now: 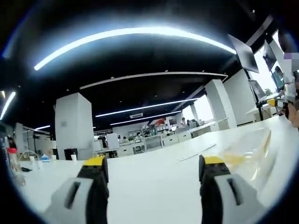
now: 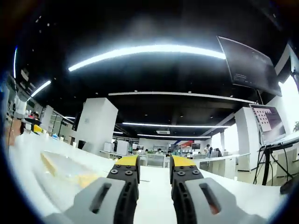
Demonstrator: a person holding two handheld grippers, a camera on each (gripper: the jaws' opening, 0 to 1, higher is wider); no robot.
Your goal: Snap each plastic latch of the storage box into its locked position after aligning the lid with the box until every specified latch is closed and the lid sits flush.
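The storage box is clear plastic with yellow latches and lies on the white table to the right of my left gripper. That gripper's yellow-tipped jaws stand wide apart, open, with nothing between them. In the right gripper view the same box lies low at the left, one yellow latch facing me. My right gripper is just right of it, its jaws a narrow gap apart and holding nothing. Whether the lid sits flush is too blurred to tell.
A thin strip lies on the table beyond the left gripper. A bottle and small cups stand at the far left edge. A person is at the right. Monitors on stands rise at the right.
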